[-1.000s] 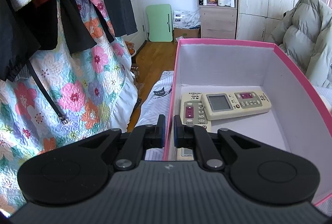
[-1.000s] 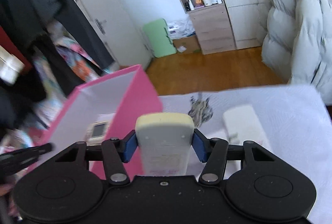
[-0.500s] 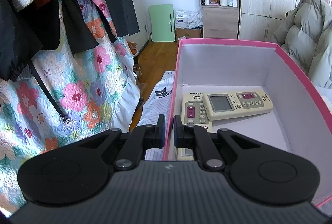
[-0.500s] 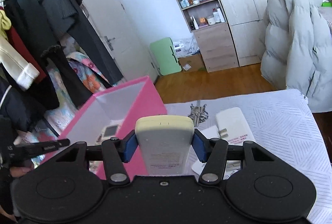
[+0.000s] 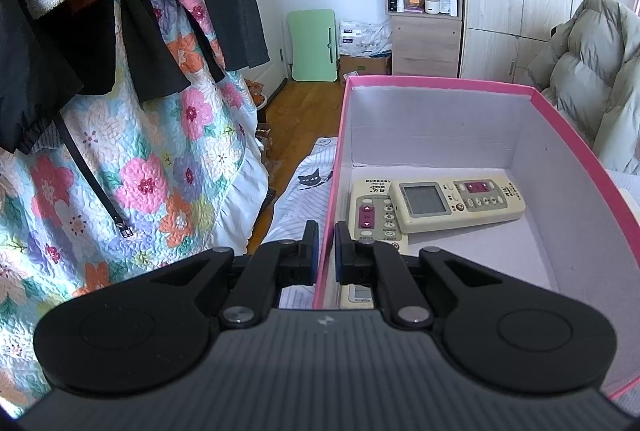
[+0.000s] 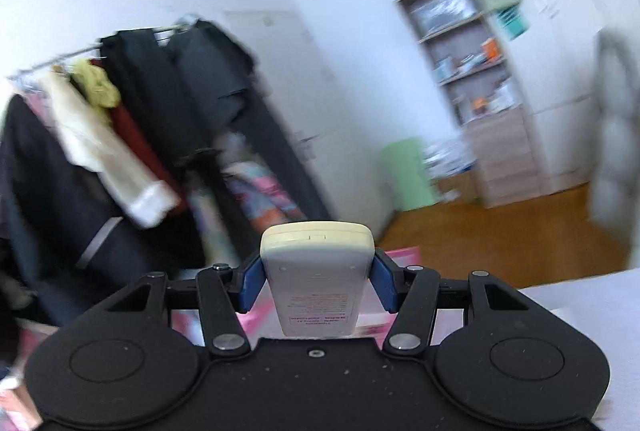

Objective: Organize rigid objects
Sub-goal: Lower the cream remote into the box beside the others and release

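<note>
left tongs (image 5: 326, 251) clamp the pink box (image 5: 440, 83) wall; right tongs (image 6: 316, 281) grip a remote (image 6: 316, 271), background blurred, box perhaps below.

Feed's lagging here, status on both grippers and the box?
Left gripper shut on pink box wall. Right gripper holds cream remote. Two remotes already boxed.

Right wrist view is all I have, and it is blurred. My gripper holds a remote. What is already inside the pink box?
Observer: Two remotes lie in the pink box: a display remote rests across a second remote.
Operator: Is there free floor for mine?
Observer: Yes, the box floor is bare on the right side.
Operator: Does anything steady the box?
Observer: The left gripper is shut on its left wall.
</note>
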Tool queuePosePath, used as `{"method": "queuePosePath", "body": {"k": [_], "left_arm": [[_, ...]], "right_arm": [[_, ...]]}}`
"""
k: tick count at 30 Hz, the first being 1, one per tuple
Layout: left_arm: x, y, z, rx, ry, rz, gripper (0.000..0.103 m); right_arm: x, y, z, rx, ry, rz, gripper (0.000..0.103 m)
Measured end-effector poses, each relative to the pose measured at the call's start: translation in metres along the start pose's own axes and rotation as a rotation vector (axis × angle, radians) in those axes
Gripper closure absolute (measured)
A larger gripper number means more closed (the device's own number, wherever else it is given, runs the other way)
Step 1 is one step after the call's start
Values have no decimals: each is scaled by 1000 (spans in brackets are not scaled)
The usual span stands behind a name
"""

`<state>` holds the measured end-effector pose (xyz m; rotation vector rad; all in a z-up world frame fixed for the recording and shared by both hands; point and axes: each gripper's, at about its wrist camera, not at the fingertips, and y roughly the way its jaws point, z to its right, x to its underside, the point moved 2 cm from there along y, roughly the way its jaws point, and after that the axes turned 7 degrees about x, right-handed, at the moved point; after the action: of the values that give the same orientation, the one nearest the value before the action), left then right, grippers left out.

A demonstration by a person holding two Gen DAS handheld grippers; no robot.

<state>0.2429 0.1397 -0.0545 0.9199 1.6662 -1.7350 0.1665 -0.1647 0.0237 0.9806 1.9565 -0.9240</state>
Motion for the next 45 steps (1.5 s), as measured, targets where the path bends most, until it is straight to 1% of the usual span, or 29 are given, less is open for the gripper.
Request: {"method": "queuePosePath", "body": {"k": [2, 4, 6, 9, 12, 16, 17, 19, 21, 25, 27, 29, 31, 32, 35, 39, 42, 45], "left_arm": [[0, 0, 0, 3, -3, -1, 96], [0, 0, -1, 8, -8, -5, 96], [-1, 0, -2, 11, -14, -7, 96], [-1, 1, -2, 17, -17, -7, 96], [-1, 2, -3, 14, -12, -7, 96], [0, 1, -3, 16, -8, -6, 96], [0, 1, -3, 16, -6, -4, 96], [1, 1, -1, 10, -1, 1, 96], [1, 3, 0, 8, -4, 0, 96], [1, 3, -1, 16, -7, -3, 96], [1, 3, -1, 13, -7, -4, 96], [1, 3, -2, 11, 0, -4, 96], [2, 3, -3, 15, 1, -4, 96], [2, 3, -3, 18, -1, -4, 96], [1, 3, -3, 23, -11, -7, 96], [2, 3, -2, 24, -1, -3, 96], [2, 3, -2, 23, -5, -3, 96], [3, 3, -2, 26, -14, -1, 96]], "right_arm": [[7, 23, -8, -25, -29, -58, 42], [13, 46, -15, -27, -83, -109, 42], [21, 71, -16, -5, -134, -142, 42], [25, 104, -9, 56, -180, -202, 42], [27, 118, -10, 43, -233, -237, 42], [38, 118, -19, 67, -355, -312, 42], [43, 116, -20, 67, -366, -339, 42], [46, 114, -18, 56, -331, -365, 42], [48, 114, -17, 58, -329, -370, 42], [47, 121, -28, 88, -417, -329, 42], [42, 125, -30, 76, -404, -317, 42], [44, 128, -33, 70, -424, -344, 42], [52, 132, -37, 103, -481, -397, 42], [57, 128, -39, 115, -506, -408, 42], [60, 116, -41, 131, -524, -418, 42], [62, 105, -43, 164, -531, -481, 42], [66, 102, -49, 166, -565, -522, 42], [70, 105, -58, 179, -613, -529, 42]]}}
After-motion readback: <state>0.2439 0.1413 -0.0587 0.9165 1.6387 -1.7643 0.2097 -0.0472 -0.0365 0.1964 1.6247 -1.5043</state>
